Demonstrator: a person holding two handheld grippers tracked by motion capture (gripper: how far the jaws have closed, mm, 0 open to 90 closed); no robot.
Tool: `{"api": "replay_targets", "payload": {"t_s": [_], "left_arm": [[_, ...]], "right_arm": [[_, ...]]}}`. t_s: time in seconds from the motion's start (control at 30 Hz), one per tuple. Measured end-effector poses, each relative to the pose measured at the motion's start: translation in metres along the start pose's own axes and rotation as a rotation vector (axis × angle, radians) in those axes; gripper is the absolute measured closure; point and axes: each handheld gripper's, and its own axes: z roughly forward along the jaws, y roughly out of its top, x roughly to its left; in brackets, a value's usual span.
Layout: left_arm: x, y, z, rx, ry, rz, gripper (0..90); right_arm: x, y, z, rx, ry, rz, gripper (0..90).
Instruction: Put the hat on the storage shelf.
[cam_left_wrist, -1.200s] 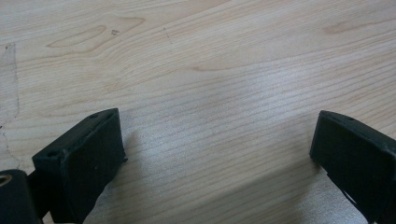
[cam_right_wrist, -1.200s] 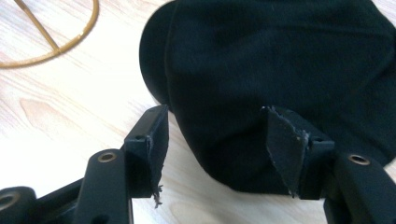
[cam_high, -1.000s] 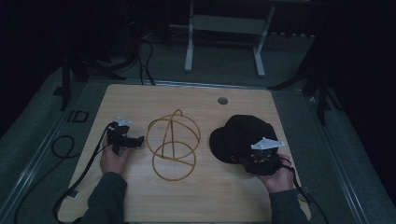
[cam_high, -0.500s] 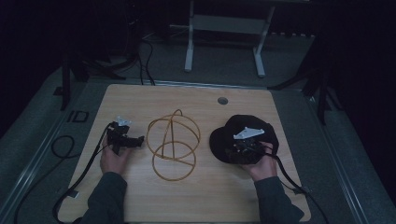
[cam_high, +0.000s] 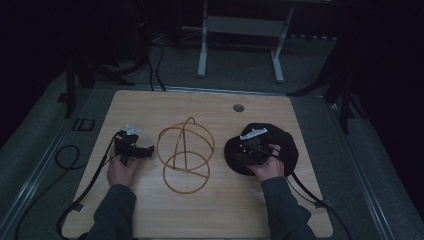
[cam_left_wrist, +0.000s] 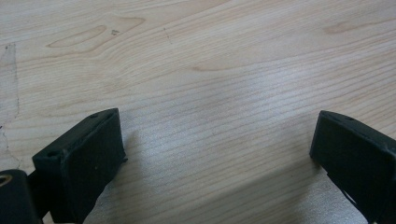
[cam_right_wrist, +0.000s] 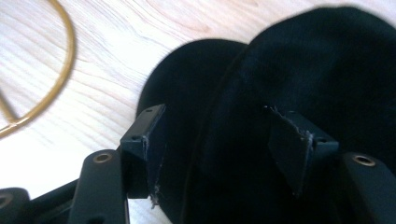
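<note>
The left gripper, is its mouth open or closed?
Open. The left gripper has its two black jaws far apart, with only bare wooden table between them.

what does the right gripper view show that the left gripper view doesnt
Right gripper view alone: a black hat lying between and beyond the open jaws of the right gripper, with its rim running up between them, plus a curve of the gold wire frame at the upper left.

Left gripper view alone: the left gripper, jaws spread wide over bare wood, with nothing between them.

Both: the light wooden tabletop, and a pair of open black jaws rising from the bottom edge.
</note>
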Motion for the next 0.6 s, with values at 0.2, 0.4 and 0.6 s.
{"api": "replay_targets", "payload": {"t_s": [0.2,0.4,0.6], "left_arm": [[0.0,0.0,0.0,0.0,0.0,0.0,2.4],[0.0,0.0,0.0,0.0,0.0,-0.001,2.4],[0.0,0.0,0.0,0.0,0.0,0.0,2.4]], "right_arm": [[-0.006,-0.004,0.013,0.071,0.023,0.041,42.2],[-0.015,-0.007,0.02,0.086,0.098,0.122,48.8],[-0.02,-0.005,0.021,0.106,0.175,0.16,63.8]]}}
